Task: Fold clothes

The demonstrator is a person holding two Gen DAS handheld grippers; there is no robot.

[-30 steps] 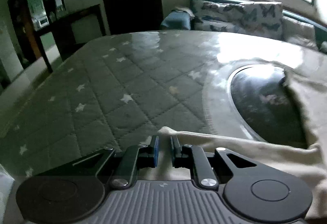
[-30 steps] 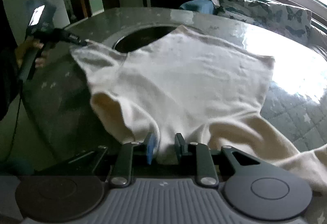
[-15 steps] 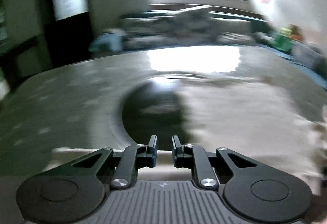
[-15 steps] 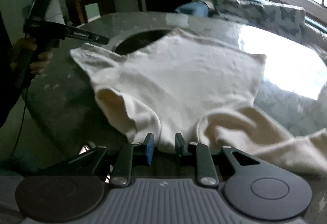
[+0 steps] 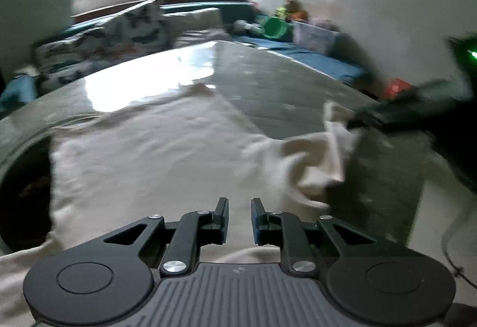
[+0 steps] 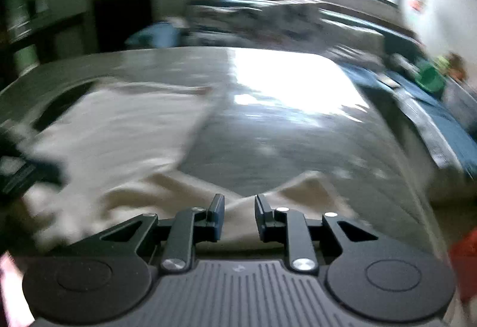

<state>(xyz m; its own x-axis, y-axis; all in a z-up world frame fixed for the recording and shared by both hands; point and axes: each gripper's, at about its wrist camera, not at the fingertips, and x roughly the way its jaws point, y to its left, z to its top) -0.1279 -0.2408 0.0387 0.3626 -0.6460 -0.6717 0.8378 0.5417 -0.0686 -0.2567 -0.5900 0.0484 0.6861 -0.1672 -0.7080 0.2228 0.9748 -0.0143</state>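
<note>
Cloth of the cream shirt (image 5: 143, 154) spreads ahead and left of our left gripper (image 5: 240, 218), whose narrow jaws hold its near edge, while our right gripper (image 6: 239, 218) pinches a sleeve (image 6: 238, 216) that trails leftward toward the body.

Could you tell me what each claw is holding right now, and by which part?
Both hold the cream shirt. The right claw pinches a lifted sleeve end; the left claw grips an edge, though blur hides exactly which part.
</note>
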